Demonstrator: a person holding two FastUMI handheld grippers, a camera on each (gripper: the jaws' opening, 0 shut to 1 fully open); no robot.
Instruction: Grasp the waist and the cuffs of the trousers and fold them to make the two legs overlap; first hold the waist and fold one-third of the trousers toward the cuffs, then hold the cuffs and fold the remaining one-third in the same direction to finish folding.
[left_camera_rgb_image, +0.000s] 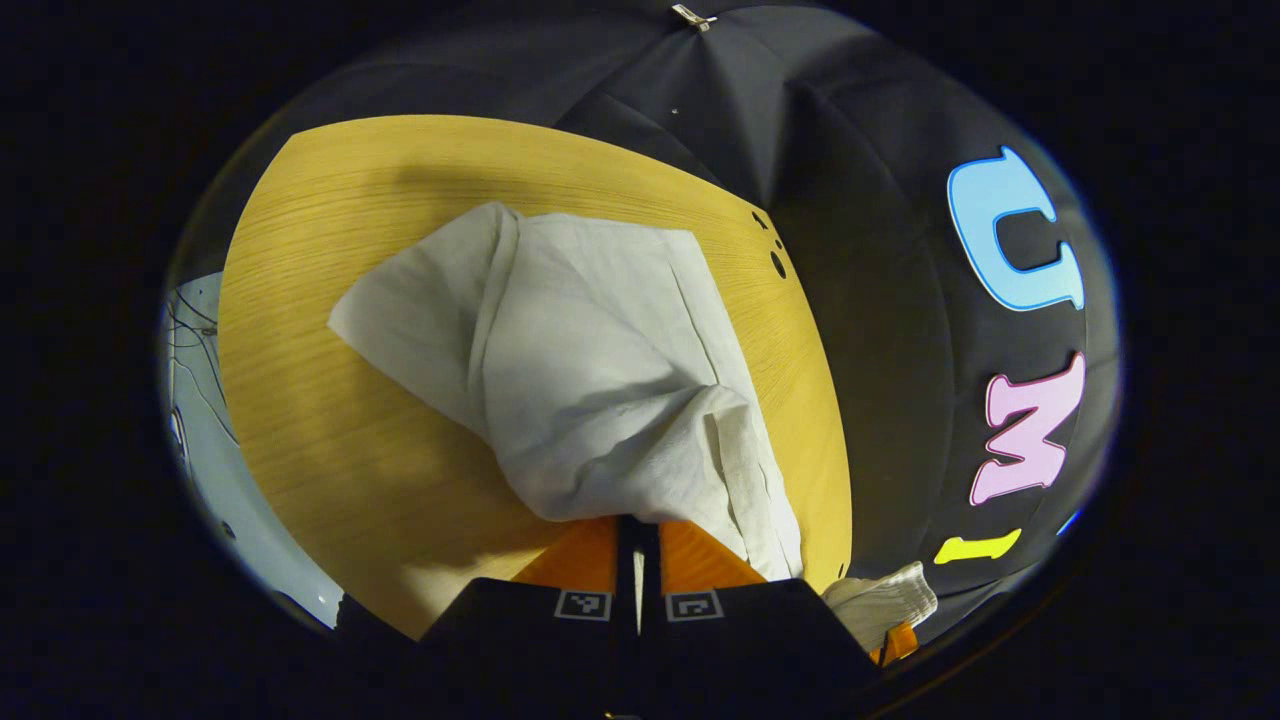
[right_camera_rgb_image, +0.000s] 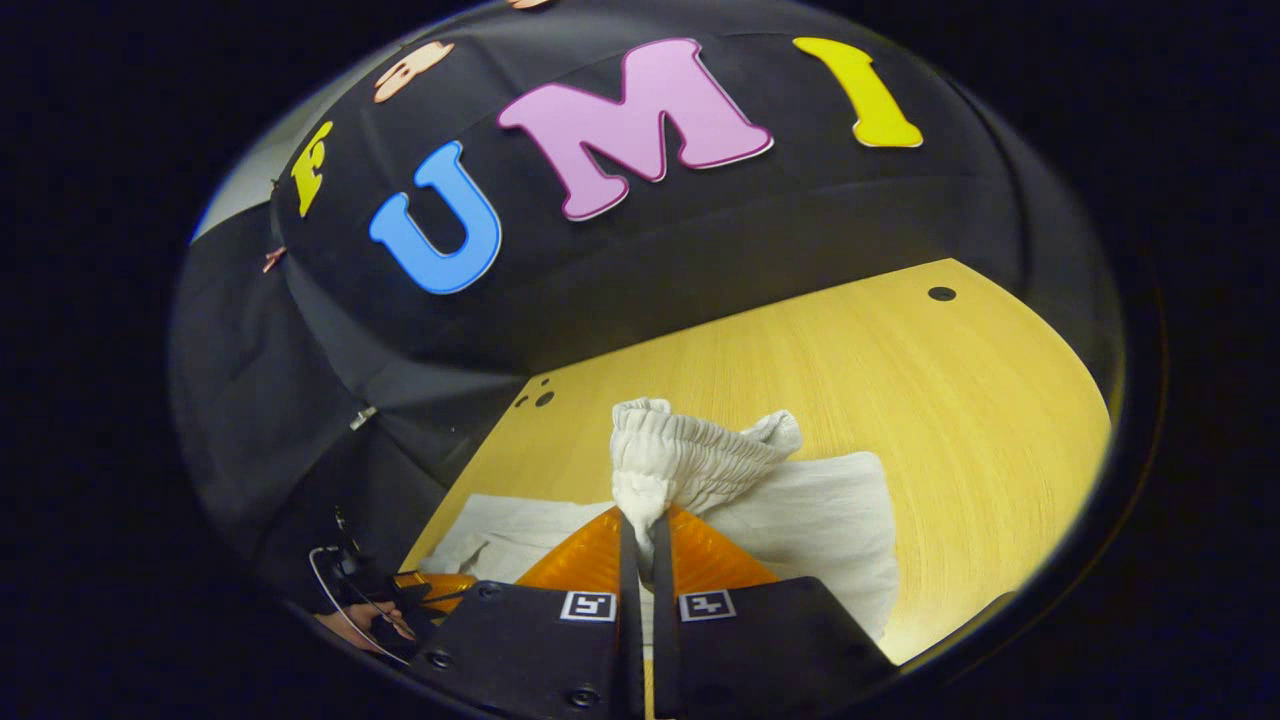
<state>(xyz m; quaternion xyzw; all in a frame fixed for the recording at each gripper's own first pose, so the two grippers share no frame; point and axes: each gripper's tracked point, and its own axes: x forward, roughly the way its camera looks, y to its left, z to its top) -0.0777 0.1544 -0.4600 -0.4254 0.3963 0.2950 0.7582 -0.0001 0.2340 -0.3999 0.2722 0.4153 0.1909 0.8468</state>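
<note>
The wooden table (left_camera_rgb_image: 330, 420) has the white trousers (left_camera_rgb_image: 590, 370) lying rumpled near its right edge. Both the left gripper (left_camera_rgb_image: 637, 535) and the right gripper (right_camera_rgb_image: 641, 530) are pinched tight on the fabric, the right one on the elastic waist (right_camera_rgb_image: 690, 450). I'd keep both corners level and taut, so the fold lands square toward the cuffs.

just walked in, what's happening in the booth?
A person is folding white trousers on a wooden table with two handheld grippers. The left gripper is shut on a bunched edge of the fabric. The right gripper is shut on the gathered elastic waist and holds it lifted off the table. The rest of the trousers lies spread on the tabletop, so a fold is mid-way, not finished.
</note>
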